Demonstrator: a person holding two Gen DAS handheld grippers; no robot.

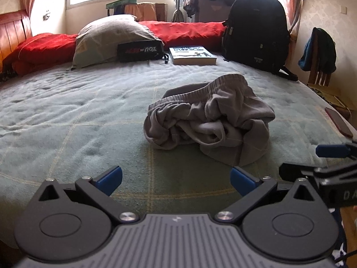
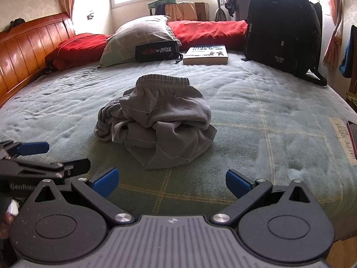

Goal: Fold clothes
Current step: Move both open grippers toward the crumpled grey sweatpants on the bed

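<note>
Fuzzy green plaid blanket [image 1: 89, 116], crumpled grey shorts [image 1: 209, 120], left tool [image 1: 176, 182] and right tool [image 2: 171, 183] spread wide, empty

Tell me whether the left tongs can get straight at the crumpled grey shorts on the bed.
Probably yes. The left tongs are open and empty, and only bare green blanket lies between them and the grey shorts. The right tongs sit off to the side, not across that path.

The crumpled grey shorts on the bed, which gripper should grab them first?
Probably the right gripper: the crumpled grey shorts lie almost straight ahead of its open jaws. From the left gripper, also open, they sit off to the right. Both hover apart from the cloth.
</note>
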